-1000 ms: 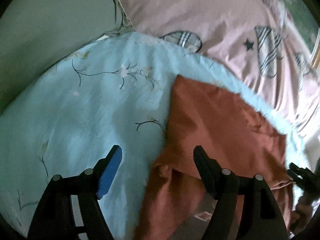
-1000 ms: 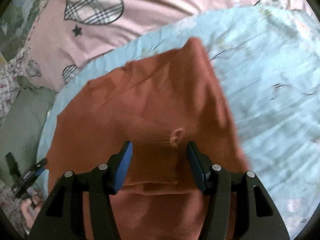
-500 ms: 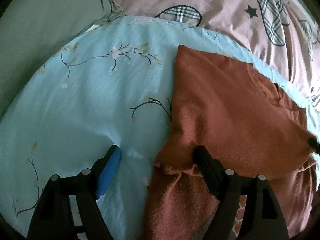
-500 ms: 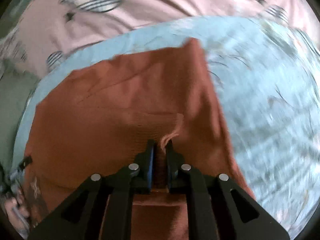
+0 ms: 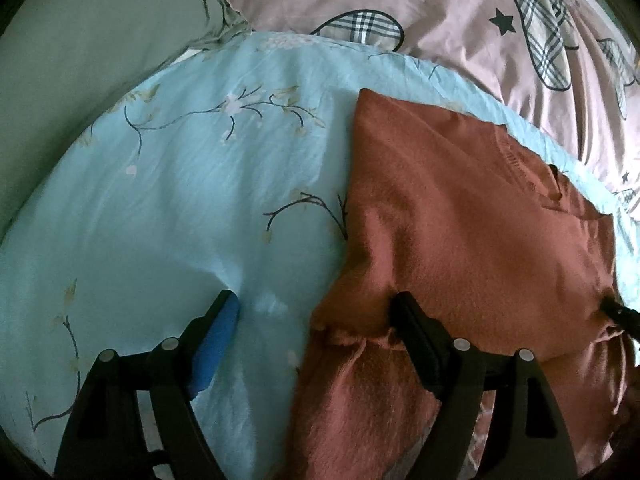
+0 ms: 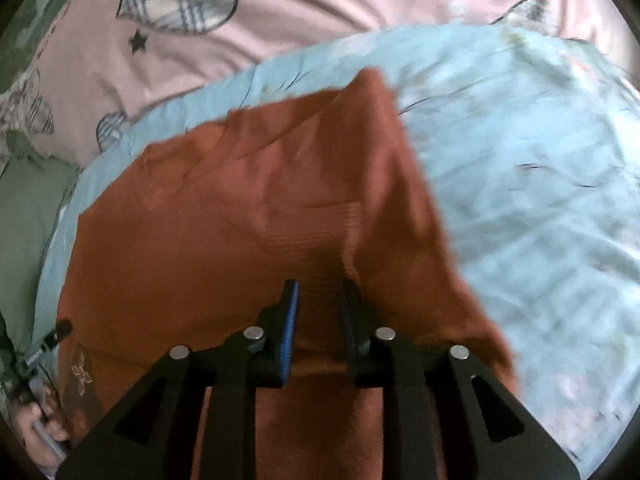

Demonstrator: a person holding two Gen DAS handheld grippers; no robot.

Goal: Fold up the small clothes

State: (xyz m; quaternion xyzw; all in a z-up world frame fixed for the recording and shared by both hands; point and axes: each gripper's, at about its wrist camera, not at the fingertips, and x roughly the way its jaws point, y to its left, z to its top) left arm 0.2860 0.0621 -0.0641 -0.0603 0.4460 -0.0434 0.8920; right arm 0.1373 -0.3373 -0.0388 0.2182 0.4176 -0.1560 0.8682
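Note:
A rust-orange knit garment [image 5: 460,216] lies on a light blue floral sheet [image 5: 192,184]. It also fills the middle of the right wrist view [image 6: 248,208]. My left gripper [image 5: 314,300] is open wide. Its right finger presses into the garment's left edge and its blue-padded left finger rests on the sheet. My right gripper [image 6: 318,292] is partly open over a ribbed fold of the garment, with the jaws a small gap apart and cloth between them, not clamped. The right gripper's tip shows at the right edge of the left wrist view [image 5: 622,314].
A pink cover with plaid patches [image 5: 440,12] lies behind the sheet, and it also shows in the right wrist view [image 6: 304,20]. A grey-green pillow [image 5: 80,48] is at the far left. A hand on the other gripper's handle [image 6: 38,420] shows at the lower left.
My right gripper closed on the garment's fold half a second ago and has now opened a little. My left gripper moved lower and closer to the garment's left edge.

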